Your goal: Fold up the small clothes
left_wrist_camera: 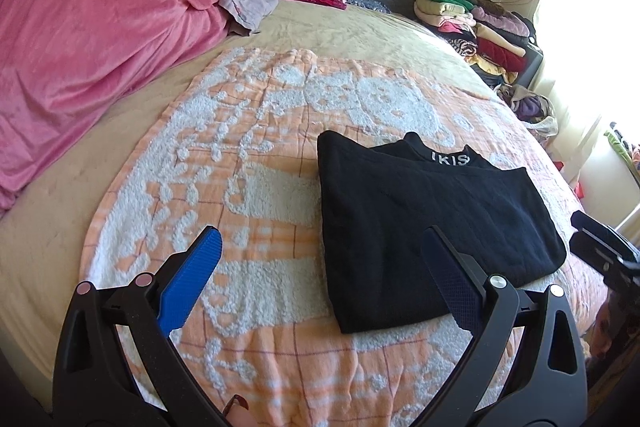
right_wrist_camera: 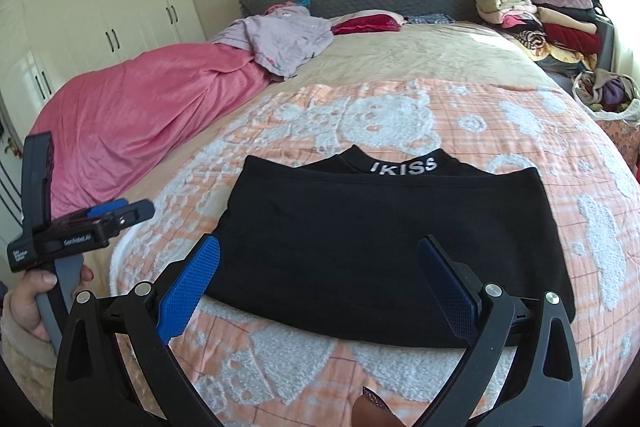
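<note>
Both wrist views face the bed (left_wrist_camera: 280,27) headboard.

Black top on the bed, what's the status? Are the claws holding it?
Both claws open, left claw and right claw empty. Black top folded flat on the orange blanket, collar showing. Nothing in the way.

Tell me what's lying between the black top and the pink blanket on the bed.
Nothing lies there. The left wrist view shows only the orange and white bedspread and beige sheet between the black top and the pink blanket.
</note>
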{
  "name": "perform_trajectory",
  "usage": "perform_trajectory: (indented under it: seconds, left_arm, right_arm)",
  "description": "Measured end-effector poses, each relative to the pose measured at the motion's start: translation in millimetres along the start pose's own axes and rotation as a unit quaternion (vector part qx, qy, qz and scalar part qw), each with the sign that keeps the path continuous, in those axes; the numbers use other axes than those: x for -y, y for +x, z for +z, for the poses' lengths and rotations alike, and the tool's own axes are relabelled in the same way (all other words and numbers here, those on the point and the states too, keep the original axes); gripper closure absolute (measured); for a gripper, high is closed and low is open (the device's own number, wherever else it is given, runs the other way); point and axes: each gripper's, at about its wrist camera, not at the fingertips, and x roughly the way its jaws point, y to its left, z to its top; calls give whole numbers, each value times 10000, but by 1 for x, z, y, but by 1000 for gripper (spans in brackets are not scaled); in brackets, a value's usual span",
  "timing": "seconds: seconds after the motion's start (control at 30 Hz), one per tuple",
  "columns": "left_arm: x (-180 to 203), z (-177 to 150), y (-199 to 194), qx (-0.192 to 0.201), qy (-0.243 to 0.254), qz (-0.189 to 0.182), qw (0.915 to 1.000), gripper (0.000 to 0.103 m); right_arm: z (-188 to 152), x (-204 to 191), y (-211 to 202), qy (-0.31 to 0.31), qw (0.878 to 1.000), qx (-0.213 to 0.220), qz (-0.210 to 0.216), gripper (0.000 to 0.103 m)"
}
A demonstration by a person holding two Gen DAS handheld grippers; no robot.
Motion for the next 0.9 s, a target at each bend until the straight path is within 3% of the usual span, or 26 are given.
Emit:
perform_trajectory:
  seconds: [0.67,0.9]
  left_arm:
    - [2,15,39,-281,124,120,9995,10]
    - [2,19,55,-388,123,171,9990,10]
  right_arm:
    - [-11,-32,40,-464,9977,-382,308,5]
    - [-26,-40,59,-708,9955,-597,198,5]
